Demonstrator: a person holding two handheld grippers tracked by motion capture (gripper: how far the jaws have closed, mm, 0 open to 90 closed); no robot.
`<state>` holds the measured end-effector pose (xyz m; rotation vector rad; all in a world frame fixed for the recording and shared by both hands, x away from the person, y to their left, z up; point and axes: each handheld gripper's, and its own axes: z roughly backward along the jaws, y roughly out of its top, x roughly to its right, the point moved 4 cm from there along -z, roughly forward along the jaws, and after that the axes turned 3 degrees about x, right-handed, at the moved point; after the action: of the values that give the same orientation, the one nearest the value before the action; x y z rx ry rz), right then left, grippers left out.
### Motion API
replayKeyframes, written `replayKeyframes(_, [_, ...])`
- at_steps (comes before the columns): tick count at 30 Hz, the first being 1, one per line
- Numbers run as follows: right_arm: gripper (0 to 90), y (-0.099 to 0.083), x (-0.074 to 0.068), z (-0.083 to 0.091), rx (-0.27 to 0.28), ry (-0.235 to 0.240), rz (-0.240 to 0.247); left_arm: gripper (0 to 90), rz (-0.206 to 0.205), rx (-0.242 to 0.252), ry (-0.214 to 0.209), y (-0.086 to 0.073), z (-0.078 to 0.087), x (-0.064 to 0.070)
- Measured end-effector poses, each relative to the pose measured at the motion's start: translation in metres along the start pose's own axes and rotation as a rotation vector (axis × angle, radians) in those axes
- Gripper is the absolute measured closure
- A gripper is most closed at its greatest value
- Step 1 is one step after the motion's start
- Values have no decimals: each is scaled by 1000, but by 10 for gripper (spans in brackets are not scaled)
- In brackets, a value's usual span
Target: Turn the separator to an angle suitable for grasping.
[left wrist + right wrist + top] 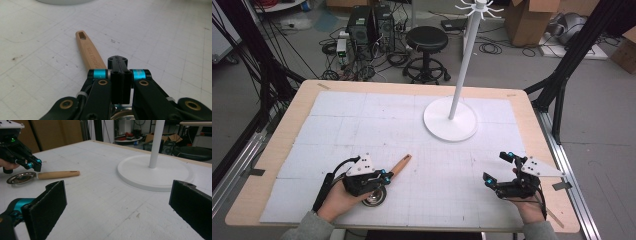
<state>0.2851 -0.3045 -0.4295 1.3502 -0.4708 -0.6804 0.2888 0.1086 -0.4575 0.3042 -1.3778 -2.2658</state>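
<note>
white stand (450, 120) mid-table | black stool (427, 40) behind | cardboard boxes (527, 20)

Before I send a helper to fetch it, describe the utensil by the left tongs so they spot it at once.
Start at the white stand on the white mat, then look toward the near left edge, where a hand holds the left tongs. Just there lies the ladle: a tan wooden handle with a hanging slot at its end, joined to a shiny metal bowl. It is the one wood-and-metal item on the mat.

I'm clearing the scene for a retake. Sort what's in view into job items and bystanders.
In the job:
left gripper, shut
strainer with wooden handle
white stand
right gripper, open

Lying about:
black stool
computer towers
cardboard boxes
</note>
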Motion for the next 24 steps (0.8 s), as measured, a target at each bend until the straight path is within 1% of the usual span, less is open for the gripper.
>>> replayKeyframes(3, [6, -1, 1, 1, 0, -5, 1, 898, 7, -20, -11, -2, -3, 0])
replayKeyframes(4, [6, -1, 2, 1, -1, -7, -4, 897, 6, -29, -10, -2, -4, 0])
replayKeyframes(5, [6, -1, 2, 2, 3, -12, -8, 897, 2, -40, -18, -4, -5, 0])
replayKeyframes(12, [6, -1, 2, 2, -4, -11, -9, 898, -6, -62, -30, -4, -8, 4])
replayKeyframes(16, [6, -2, 2, 2, -5, -12, -8, 898, 5, -78, -39, -5, -9, 4])
replayKeyframes(17, [6, -2, 2, 2, -5, -12, -8, 898, 16, -85, -46, -5, -10, 5])
replayKeyframes(20, [6, -2, 2, 2, -7, -13, -12, 897, 18, -104, -48, -6, -11, 5])
replayKeyframes(24, [6, -2, 2, 2, -6, -12, -10, 898, 18, -113, -49, -7, -11, 5])
